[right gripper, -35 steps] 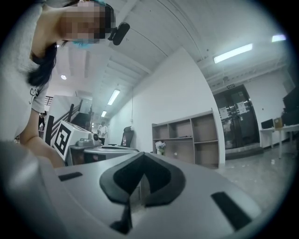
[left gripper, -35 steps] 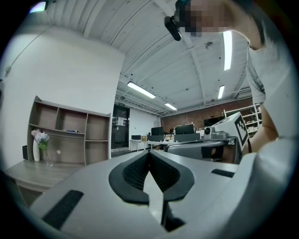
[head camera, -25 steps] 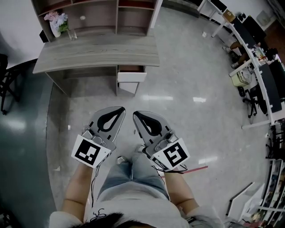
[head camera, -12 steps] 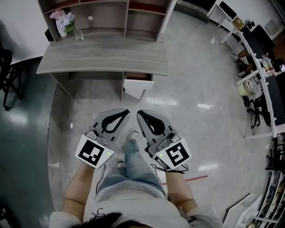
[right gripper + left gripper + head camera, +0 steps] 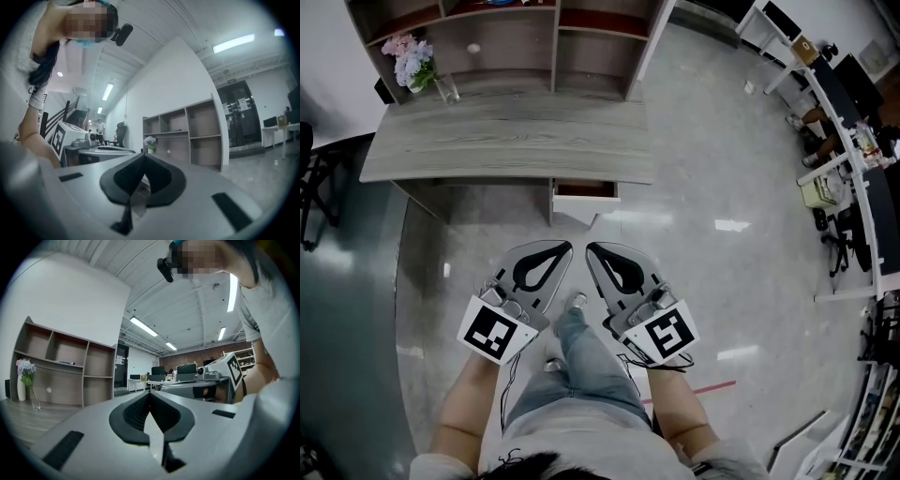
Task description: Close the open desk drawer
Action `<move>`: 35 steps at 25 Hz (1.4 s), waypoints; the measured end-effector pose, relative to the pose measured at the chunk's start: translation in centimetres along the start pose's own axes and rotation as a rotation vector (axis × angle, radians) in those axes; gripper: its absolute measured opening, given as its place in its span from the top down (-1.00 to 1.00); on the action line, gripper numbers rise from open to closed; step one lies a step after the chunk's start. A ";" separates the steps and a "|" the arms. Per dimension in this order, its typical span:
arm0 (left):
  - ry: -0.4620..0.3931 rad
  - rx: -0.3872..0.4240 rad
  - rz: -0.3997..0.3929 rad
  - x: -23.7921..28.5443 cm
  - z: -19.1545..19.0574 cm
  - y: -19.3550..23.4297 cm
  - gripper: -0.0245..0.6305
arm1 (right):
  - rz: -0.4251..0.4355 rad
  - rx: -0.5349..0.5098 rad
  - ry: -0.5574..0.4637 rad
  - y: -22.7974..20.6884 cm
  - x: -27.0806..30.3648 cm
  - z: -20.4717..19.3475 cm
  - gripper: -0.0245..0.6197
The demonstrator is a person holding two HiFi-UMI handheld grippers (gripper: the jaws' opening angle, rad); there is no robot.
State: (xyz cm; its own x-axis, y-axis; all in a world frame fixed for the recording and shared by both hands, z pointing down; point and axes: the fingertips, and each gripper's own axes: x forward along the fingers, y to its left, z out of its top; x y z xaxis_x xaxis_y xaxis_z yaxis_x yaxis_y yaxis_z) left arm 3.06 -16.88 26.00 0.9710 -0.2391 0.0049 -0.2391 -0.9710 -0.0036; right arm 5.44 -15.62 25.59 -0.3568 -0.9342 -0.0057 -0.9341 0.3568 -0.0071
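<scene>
The grey wood desk (image 5: 506, 136) stands ahead of me in the head view. Its white-fronted drawer (image 5: 584, 198) is pulled out below the desk's front edge, right of centre. My left gripper (image 5: 563, 247) and right gripper (image 5: 590, 247) are held side by side at waist height, well short of the drawer, tips pointing toward it. Both are shut with nothing between the jaws. In the left gripper view the left gripper (image 5: 150, 393) has its dark pads meeting at the tip. The right gripper (image 5: 142, 155) looks the same in its own view. The drawer is hidden in both gripper views.
An open shelf unit (image 5: 511, 37) rises behind the desk, with a vase of flowers (image 5: 412, 61) on the desk's left end. A dark chair (image 5: 313, 192) stands at far left. Office desks (image 5: 848, 141) line the right side. My leg (image 5: 581, 352) steps forward over glossy floor.
The desk and drawer have shifted in the head view as I walk, my leg swinging forward between the grippers. Both grippers stay shut and level.
</scene>
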 end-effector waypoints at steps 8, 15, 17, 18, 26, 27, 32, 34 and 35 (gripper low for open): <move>0.015 -0.023 -0.025 3.6 -3.7 3.2 0.91 | -0.043 0.034 0.009 -4.8 2.5 -4.6 0.90; 0.048 0.012 -0.048 5.7 -9.1 4.3 0.91 | -0.069 0.035 0.019 -7.7 3.8 -10.4 0.90; 0.046 0.001 -0.047 6.0 -10.8 4.4 0.91 | -0.076 0.043 0.024 -8.2 4.0 -12.4 0.90; 0.044 -0.008 -0.045 6.0 -11.6 4.5 0.91 | -0.078 0.049 0.026 -8.4 4.0 -13.3 0.90; 0.054 -0.009 -0.056 6.5 -17.5 4.4 0.91 | -0.096 0.049 0.026 -9.7 4.6 -19.5 0.90; 0.058 -0.005 -0.061 6.6 -18.2 4.4 0.91 | -0.099 0.044 0.025 -9.8 4.7 -20.2 0.90; 0.062 0.041 -0.077 7.1 -21.1 4.0 0.91 | -0.112 0.047 0.022 -10.3 5.2 -23.1 0.90; 0.063 0.040 -0.079 7.1 -22.0 4.0 0.91 | -0.116 0.054 0.026 -10.7 5.4 -24.4 0.90; 0.062 0.034 -0.079 7.1 -22.3 4.0 0.91 | -0.119 0.059 0.027 -11.0 5.5 -25.0 0.90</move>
State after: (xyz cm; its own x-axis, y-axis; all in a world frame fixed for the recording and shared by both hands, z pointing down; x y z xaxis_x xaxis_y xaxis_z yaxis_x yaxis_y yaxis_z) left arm 8.91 -22.54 48.37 0.9844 -0.1620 0.0682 -0.1599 -0.9865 -0.0348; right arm 13.49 -24.75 50.67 -0.2444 -0.9693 0.0258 -0.9680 0.2423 -0.0646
